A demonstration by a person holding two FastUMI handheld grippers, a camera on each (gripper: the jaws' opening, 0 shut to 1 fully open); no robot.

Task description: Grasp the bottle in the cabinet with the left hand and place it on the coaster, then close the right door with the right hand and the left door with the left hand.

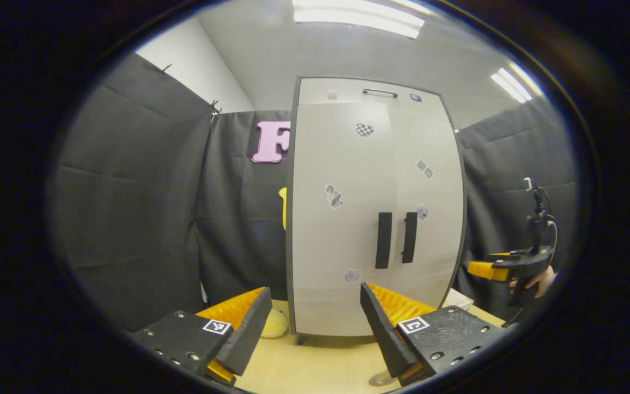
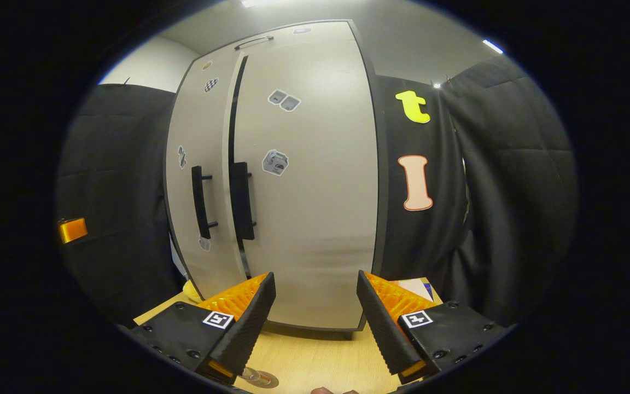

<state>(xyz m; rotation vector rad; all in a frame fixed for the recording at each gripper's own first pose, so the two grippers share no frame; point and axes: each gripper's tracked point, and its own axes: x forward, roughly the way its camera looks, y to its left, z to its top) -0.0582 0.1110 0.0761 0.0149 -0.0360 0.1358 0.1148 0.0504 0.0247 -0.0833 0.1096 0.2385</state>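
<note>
The pale cabinet (image 1: 348, 219) stands on the wooden table with both doors shut; its two dark handles (image 1: 397, 239) sit side by side at the middle seam. My left gripper (image 1: 315, 290) is open in front of the cabinet's lower part, holding nothing. In the right gripper view the cabinet (image 2: 304, 191) is close, with a dark seam between the doors. My right gripper (image 2: 315, 276) is open and holds nothing. A round coaster (image 2: 260, 378) peeks out by its left finger, with something clear on it that is mostly hidden. The coaster's edge (image 1: 379, 378) also shows in the left gripper view.
A soft yellow object (image 1: 275, 324) lies on the table left of the cabinet. The right gripper (image 1: 493, 269), held by a hand (image 1: 539, 280), hovers to the cabinet's right. A paper item (image 2: 413, 287) lies beside the cabinet's base. Black cloth walls surround the table.
</note>
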